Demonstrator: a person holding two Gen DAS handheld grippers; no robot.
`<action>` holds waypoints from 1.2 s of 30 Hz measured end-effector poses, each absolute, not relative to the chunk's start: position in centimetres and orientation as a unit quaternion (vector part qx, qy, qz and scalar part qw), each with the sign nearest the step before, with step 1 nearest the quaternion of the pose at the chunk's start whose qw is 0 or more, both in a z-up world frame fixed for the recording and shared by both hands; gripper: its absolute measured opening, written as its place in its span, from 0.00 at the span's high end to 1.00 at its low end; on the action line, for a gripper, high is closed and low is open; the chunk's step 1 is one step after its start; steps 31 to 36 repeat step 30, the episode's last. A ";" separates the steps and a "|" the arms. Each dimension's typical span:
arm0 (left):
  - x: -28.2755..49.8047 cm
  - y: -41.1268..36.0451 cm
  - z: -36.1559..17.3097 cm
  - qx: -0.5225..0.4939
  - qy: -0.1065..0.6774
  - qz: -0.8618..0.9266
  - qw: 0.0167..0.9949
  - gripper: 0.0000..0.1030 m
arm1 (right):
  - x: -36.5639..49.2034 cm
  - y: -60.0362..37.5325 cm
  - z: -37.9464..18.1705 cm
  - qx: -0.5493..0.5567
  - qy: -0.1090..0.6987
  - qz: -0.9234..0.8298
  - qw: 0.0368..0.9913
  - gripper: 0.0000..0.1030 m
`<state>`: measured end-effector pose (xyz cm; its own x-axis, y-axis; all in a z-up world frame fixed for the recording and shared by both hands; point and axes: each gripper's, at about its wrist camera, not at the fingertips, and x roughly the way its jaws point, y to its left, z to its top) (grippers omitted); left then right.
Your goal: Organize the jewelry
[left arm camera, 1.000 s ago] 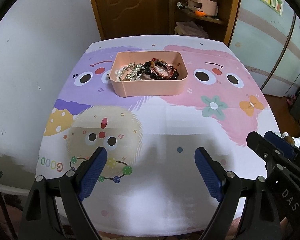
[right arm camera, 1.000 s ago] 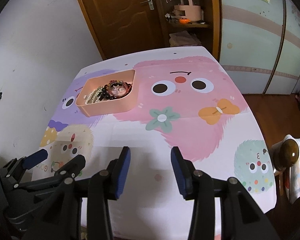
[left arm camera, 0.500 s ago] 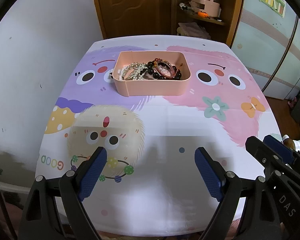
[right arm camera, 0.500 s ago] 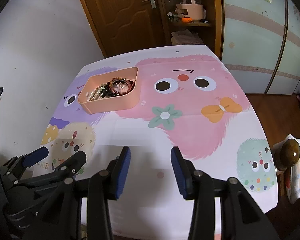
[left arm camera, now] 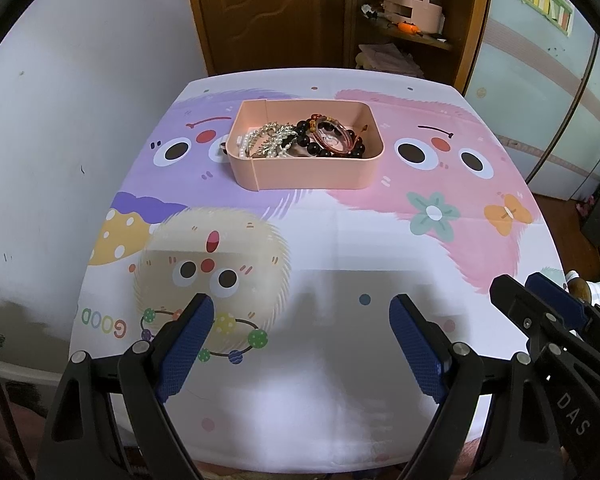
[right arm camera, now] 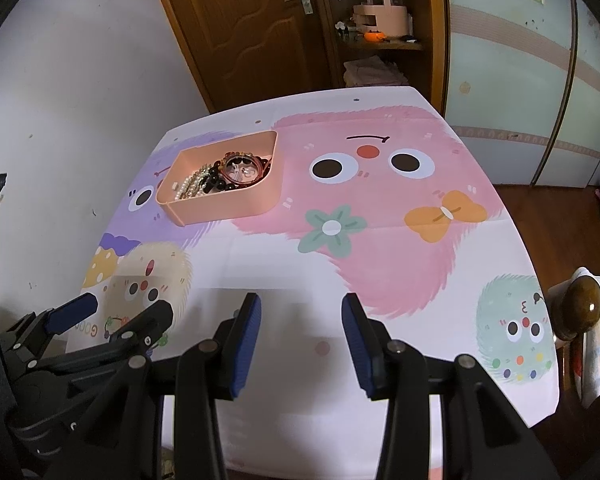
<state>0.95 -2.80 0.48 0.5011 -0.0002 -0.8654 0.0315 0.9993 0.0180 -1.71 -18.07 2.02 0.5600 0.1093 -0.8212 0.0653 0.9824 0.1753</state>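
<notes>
Cartoon-printed cloth covered the table (left arm camera: 320,380), with a brown door (left arm camera: 268,12) behind it. On the far part of the table stood a pink tray (left arm camera: 308,172) holding the jewelry (left arm camera: 312,140): pearl strands, dark beads, a reddish bangle. Left gripper (left arm camera: 300,336) fingers stood wide apart; right gripper (right arm camera: 300,332) fingers stood narrower. Both were empty and well short of the tray, over the near table edge.

Tray (left arm camera: 308,170) sat on table (left arm camera: 340,380) toward far-left side, w/ jewelry (left arm camera: 300,142) in it; door (left arm camera: 268,12) stood behind table, shelf (left arm camera: 412,36) to its right.
</notes>
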 end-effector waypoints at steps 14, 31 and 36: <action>1.0 -2.8 0.1 0.014 0.501 -0.009 0.865 0.14 | -1.8 -18.1 1.8 0.094 0.471 0.013 0.877 0.59; 0.9 -2.9 -0.2 0.012 0.504 -0.009 0.863 0.14 | -1.7 -18.0 1.7 0.095 0.472 0.013 0.877 0.59; 0.9 -2.9 -0.2 0.012 0.504 -0.009 0.863 0.14 | -1.7 -18.0 1.7 0.095 0.472 0.013 0.877 0.59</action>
